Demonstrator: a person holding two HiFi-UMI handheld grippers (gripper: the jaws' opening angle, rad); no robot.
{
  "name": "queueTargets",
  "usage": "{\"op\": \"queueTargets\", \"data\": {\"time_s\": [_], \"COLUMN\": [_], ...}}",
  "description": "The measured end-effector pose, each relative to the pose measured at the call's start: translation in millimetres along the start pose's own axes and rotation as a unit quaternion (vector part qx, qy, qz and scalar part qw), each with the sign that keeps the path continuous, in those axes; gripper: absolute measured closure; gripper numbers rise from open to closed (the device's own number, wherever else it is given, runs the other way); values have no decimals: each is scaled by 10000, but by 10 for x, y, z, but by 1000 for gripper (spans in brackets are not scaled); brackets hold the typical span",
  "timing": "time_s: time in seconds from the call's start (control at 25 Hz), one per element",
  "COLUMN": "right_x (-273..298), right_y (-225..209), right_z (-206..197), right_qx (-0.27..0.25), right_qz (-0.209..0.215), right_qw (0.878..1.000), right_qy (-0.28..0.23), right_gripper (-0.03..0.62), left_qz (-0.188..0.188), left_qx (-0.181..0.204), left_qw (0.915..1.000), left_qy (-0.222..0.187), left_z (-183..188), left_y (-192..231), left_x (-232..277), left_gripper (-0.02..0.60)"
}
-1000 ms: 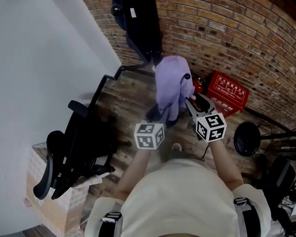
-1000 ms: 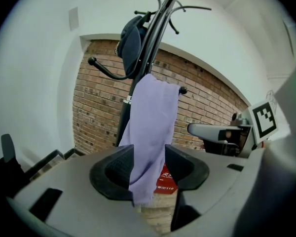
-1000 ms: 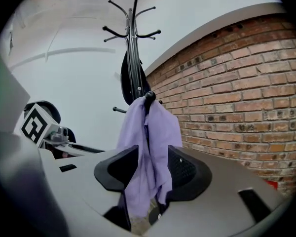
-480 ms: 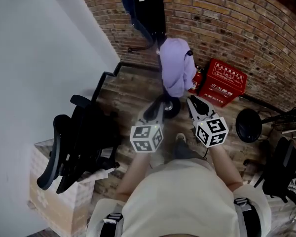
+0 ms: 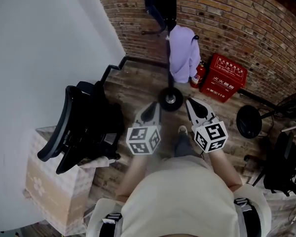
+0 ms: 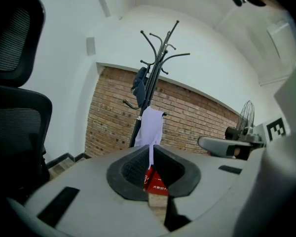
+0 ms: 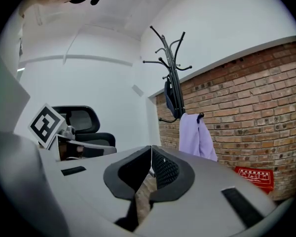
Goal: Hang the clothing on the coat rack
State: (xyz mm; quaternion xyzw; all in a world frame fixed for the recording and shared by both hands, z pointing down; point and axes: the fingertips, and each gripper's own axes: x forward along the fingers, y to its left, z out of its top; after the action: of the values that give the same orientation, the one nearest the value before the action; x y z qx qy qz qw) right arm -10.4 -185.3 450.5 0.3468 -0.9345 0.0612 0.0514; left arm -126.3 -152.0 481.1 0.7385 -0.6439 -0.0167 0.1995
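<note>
A lilac garment (image 5: 183, 53) hangs from a hook of the black coat rack (image 5: 168, 31), beside a dark garment (image 5: 158, 1) higher up. The rack's round base (image 5: 170, 98) stands on the wooden floor. My left gripper (image 5: 152, 111) and right gripper (image 5: 190, 103) are held side by side in the air, well short of the rack. Both have just been closing and now stand shut with nothing between the jaws. In the left gripper view the lilac garment (image 6: 150, 127) shows beyond the shut left gripper (image 6: 150, 150). The right gripper view shows the lilac garment (image 7: 195, 135) past the shut right gripper (image 7: 151, 149).
A black office chair (image 5: 76, 127) and a cardboard box (image 5: 49, 191) stand at the left by the white wall. A red box (image 5: 224, 78) and a fire extinguisher (image 5: 197, 75) sit against the brick wall. A floor fan (image 5: 249, 122) and another chair (image 5: 281, 167) are at the right.
Both grippers have drawn back from the lilac garment, which stays hanging on the rack. Their jaws, open a second ago, have closed.
</note>
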Motion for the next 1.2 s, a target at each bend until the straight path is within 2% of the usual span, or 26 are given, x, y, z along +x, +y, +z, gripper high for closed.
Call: {"op": "queueTargets", "data": {"time_s": [0.24, 0.52, 1.2], "right_x": [-169, -339, -366], "right_y": [440, 709, 673], "right_z": [-38, -62, 16], "right_qx": [-113, -153, -125], "right_qz": [189, 334, 272], "right_qw": [9998, 9993, 9994], "right_qy": [-15, -42, -144], "right_gripper": [594, 594, 595], "left_qz": [137, 188, 60], "left_qx": [-30, -50, -16], "left_qw": [9999, 9997, 9998], "left_qy": [-56, -161, -170], "left_z": [-75, -98, -62], "left_y": [85, 52, -18], "left_x": [-441, -745, -716], "left_gripper": [560, 565, 566]}}
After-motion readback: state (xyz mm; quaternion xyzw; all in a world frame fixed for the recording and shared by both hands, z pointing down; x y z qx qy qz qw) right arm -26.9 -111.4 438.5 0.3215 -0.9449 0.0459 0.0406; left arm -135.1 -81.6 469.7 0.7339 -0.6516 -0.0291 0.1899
